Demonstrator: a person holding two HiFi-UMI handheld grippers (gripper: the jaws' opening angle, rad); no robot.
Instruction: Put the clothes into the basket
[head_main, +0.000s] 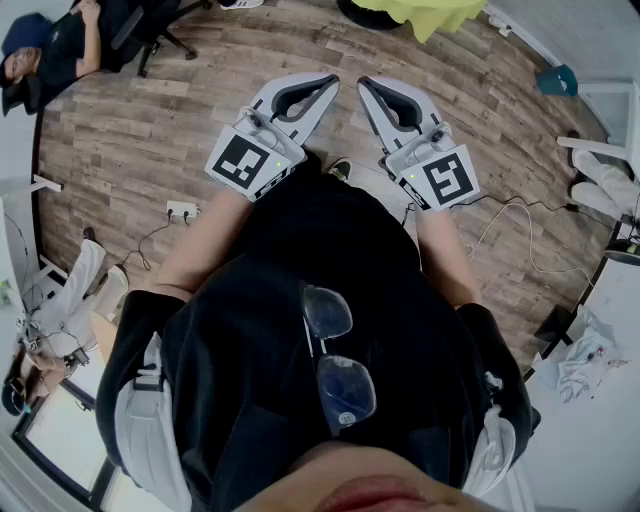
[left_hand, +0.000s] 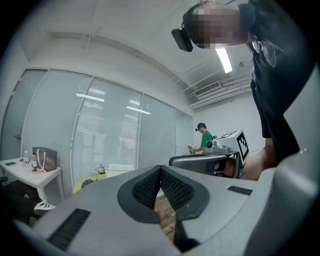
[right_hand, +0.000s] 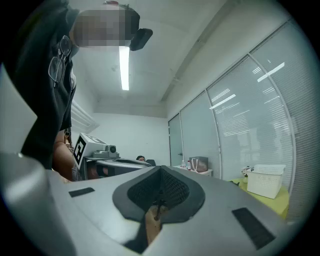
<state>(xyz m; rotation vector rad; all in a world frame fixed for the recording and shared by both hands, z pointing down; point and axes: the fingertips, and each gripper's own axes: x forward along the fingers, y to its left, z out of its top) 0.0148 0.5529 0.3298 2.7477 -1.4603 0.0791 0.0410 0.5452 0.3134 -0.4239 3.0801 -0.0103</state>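
Both grippers are held side by side in front of the person's chest, above a wooden floor. My left gripper (head_main: 328, 84) has its jaws shut with nothing between them; its pads meet at the tip (left_hand: 160, 169). My right gripper (head_main: 366, 84) is shut as well, also empty, its pads together (right_hand: 160, 169). A white slatted basket (right_hand: 266, 181) stands on a yellow-green table (right_hand: 280, 200) at the right of the right gripper view. No clothes show in any view.
The yellow-green table's edge (head_main: 425, 12) lies at the top of the head view. A seated person (head_main: 50, 50) is at the far left, a person in a green shirt (left_hand: 205, 137) stands farther back. A power strip (head_main: 181, 210) and a cable (head_main: 510, 225) lie on the floor.
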